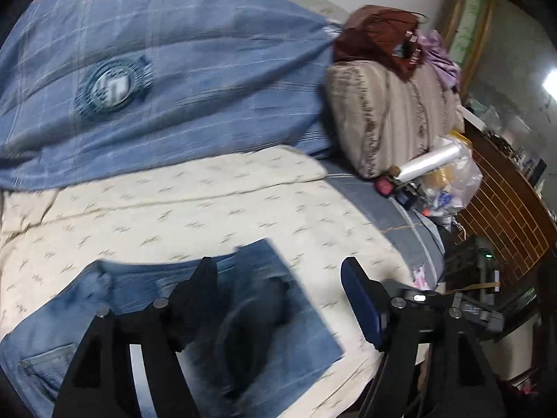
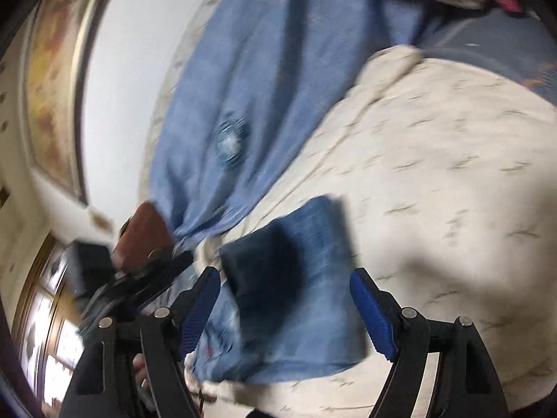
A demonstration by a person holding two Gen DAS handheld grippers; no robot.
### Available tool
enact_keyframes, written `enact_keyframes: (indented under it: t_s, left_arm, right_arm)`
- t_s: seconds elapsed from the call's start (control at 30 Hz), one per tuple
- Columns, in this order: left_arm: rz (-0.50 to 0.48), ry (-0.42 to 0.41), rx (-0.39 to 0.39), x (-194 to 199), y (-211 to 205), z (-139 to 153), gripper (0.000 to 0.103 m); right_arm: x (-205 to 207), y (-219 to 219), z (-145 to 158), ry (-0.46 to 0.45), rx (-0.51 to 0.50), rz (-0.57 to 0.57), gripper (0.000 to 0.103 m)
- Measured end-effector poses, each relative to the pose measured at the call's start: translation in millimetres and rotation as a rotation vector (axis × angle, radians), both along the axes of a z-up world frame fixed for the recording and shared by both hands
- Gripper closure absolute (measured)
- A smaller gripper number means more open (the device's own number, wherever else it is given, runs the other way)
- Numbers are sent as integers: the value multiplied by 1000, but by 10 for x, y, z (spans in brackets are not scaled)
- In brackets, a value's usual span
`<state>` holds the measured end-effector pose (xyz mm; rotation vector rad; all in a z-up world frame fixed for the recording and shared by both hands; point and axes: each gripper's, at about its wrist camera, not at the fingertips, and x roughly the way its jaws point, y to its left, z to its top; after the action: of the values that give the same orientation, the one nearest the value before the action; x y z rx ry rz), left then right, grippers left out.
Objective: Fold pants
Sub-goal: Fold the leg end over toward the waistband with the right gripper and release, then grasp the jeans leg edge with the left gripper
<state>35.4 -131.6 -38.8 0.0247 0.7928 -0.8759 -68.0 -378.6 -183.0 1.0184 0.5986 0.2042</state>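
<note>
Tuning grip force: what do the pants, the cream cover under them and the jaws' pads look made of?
Pants: blue denim, faded wash, stitched pocket; matte.
Cream cover: soft woven or quilted cloth, small printed marks, seam lines; matte.
Pads: blue, ribbed, probably rubber or foam; blur leaves it open.

Two wrist cams, both looking down my fingers at the bed.

My left cam sits close above the jeans [image 1: 209,317], facing across the cream bedspread [image 1: 195,202] twd the blue quilt [image 1: 167,80]. My right cam, rolled sideways, is equally close; both share jeans [image 2: 296,278], bedspread [image 2: 435,174], quilt [image 2: 250,87].
</note>
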Motion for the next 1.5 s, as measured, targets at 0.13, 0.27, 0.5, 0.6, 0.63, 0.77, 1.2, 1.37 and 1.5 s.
enact_keyframes:
  t_s: [0.13, 0.27, 0.5, 0.6, 0.63, 0.77, 1.2, 1.37, 1.5]
  left_arm:
    - [-36, -26, 81, -153, -358, -90, 25]
    - [40, -118, 230, -143, -496, -302, 25]
    - [289, -140, 469, 290, 23, -745, 25]
    - [388, -28, 598, 536, 300, -1043, 25]
    - [423, 30, 607, 596, 427, -1127, 25]
    - [457, 97, 474, 503, 849, -1110, 25]
    - [621, -171, 350, -399, 2393, -465, 21]
    - [689, -103, 363, -597, 2860, -619, 20]
    - [719, -26, 282, -727, 3091, -825, 20]
  right_arm:
    - [-11, -111, -45, 36, 27, -38, 23]
    - [-54, -150, -42, 44, 28, -59, 23]
    - [-161, -116, 15, -9, 32, -1, 23]
    - [-85, 35, 79, -60, 39, 51, 23]
    - [-58, 84, 97, -73, 43, 68, 23]
    - [82, 269, 185, -108, 32, 123, 23]
    - [899, 930, -69, -53, 76, 198, 23]
    - [1082, 1375, -174, 69, -162, 269, 26]
    - [950, 1366, -152, 63, -146, 292, 26]
